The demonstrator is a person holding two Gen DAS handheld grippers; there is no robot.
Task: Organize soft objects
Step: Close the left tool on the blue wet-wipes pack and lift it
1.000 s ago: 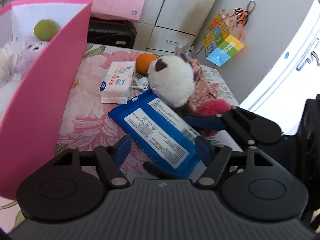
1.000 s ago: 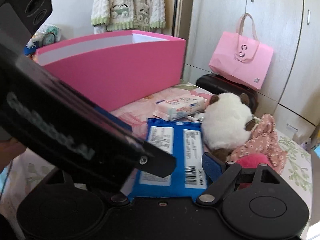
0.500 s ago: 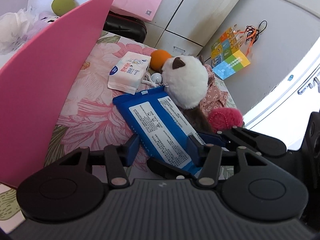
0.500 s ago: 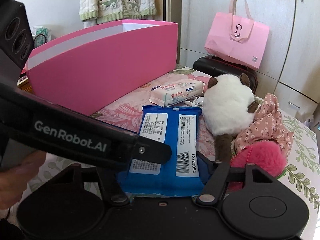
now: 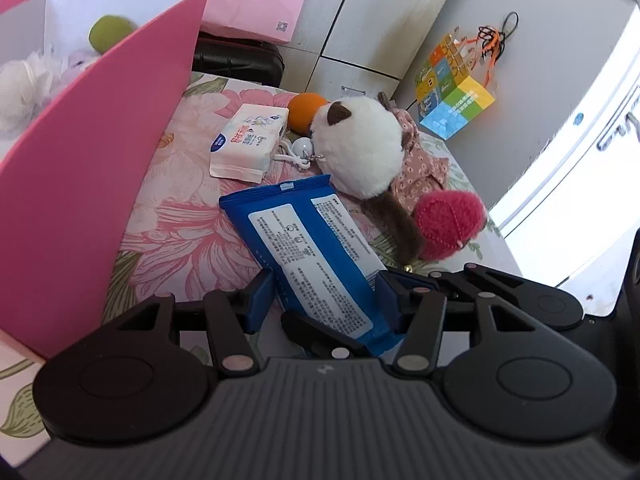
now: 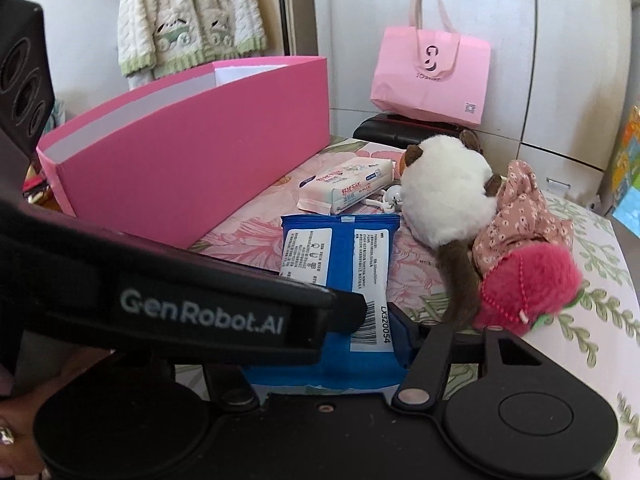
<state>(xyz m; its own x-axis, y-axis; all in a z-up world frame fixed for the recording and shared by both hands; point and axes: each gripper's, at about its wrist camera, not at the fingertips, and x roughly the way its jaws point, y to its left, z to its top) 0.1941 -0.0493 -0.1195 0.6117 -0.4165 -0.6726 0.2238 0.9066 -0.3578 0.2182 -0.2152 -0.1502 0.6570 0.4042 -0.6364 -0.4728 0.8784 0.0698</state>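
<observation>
A blue wipes pack [image 5: 308,248] lies on the floral bedspread, also in the right wrist view [image 6: 340,256]. My left gripper [image 5: 326,292] is shut on its near end. My right gripper [image 6: 340,340] straddles the same end from the other side; its left finger is hidden behind the left gripper. A white-and-brown plush [image 5: 356,152], a floral cloth [image 5: 420,164] and a red fuzzy ball [image 5: 448,220] lie to the right. The pink box [image 5: 92,152] stands on the left and holds a green ball [image 5: 108,32] and white fluffy things.
A white tissue pack [image 5: 246,142], an orange ball [image 5: 304,108] and a small white keychain [image 5: 300,148] lie beyond the blue pack. A pink shopping bag [image 6: 432,76] sits on a black suitcase [image 5: 236,60] by the cabinets. The bed edge runs along the right.
Both grippers have lowered and moved forward onto the blue pack's near end. The left jaws have closed in against its sides.
</observation>
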